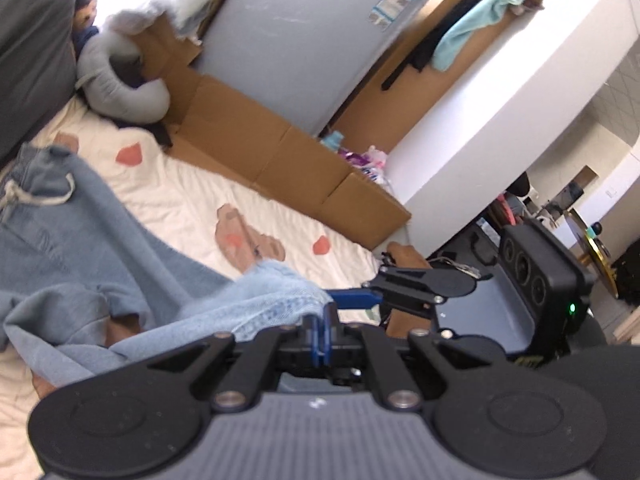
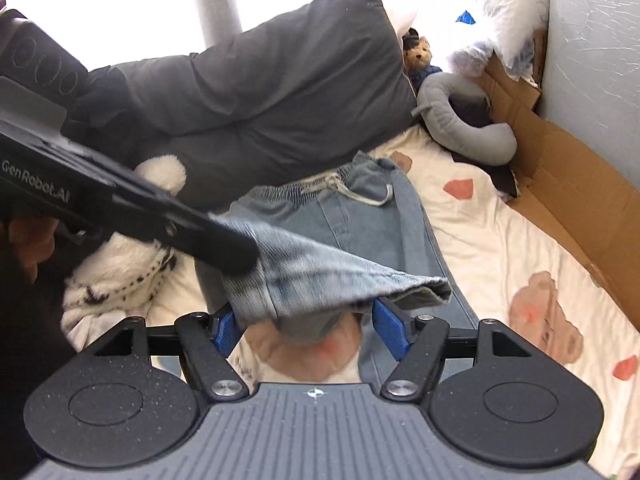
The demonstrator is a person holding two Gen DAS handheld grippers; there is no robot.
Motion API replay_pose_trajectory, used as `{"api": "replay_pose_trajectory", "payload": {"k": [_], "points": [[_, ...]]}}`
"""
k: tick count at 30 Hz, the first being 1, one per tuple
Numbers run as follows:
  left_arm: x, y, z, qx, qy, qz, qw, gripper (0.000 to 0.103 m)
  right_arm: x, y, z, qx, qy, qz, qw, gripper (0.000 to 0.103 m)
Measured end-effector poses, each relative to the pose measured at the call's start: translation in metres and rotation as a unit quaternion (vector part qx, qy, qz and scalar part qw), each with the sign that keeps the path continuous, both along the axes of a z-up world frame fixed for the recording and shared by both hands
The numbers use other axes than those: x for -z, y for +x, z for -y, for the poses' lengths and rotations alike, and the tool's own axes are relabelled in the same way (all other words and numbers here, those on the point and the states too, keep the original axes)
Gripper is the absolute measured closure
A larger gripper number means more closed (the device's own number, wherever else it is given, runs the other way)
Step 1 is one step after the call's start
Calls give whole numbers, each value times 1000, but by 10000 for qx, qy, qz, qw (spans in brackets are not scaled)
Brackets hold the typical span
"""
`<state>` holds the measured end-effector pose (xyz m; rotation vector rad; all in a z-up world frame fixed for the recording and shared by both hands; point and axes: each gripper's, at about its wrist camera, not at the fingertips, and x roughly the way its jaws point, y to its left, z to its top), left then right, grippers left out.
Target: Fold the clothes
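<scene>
Ahead of your fingers lay a cream bedsheet (image 2: 500,240) printed with bears and hearts. Beyond your fingertips a dark grey pillow (image 2: 260,80) leaned against a bright, washed-out window (image 2: 120,8). To their right, flattened cardboard (image 1: 260,148) lined a grey padded wall panel (image 1: 296,40), with a white wall (image 1: 500,92) farther right.

The jeans (image 2: 352,216) are a faded light blue denim with an off-white drawstring (image 2: 352,192) at the waistband. Under them the bedsheet (image 2: 500,240) is cream, printed with brown bears and coral-red hearts. The pillow (image 2: 260,92) is plain charcoal grey, the neck cushion (image 2: 460,124) a lighter grey, and the flattened cardboard (image 1: 280,148) tan. A fluffy white item (image 2: 120,268) carries black specks, possibly a plush toy. Both grippers are black with blue pads (image 2: 386,330).
</scene>
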<state>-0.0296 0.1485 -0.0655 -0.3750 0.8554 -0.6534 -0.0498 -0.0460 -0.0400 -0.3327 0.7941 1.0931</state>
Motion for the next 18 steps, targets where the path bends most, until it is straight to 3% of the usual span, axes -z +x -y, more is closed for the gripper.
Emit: {"api": "replay_pose_trajectory", "payload": {"k": [4,12,15,18], "points": [[-24,-8,2,-100,40,130,9999,101,-25,8,19,96,-417,35,9991,30],[-67,-27,29,67,-131,463,9988,100,-73,28,70,270,-242,187,9992,30],[-67,-30,41,107,7,266,9996,96,-83,40,83,378,-167,149,9990,30],[-62,-35,42,0,210,117,9997,98,-93,52,94,486,-25,143,9987,30]]}}
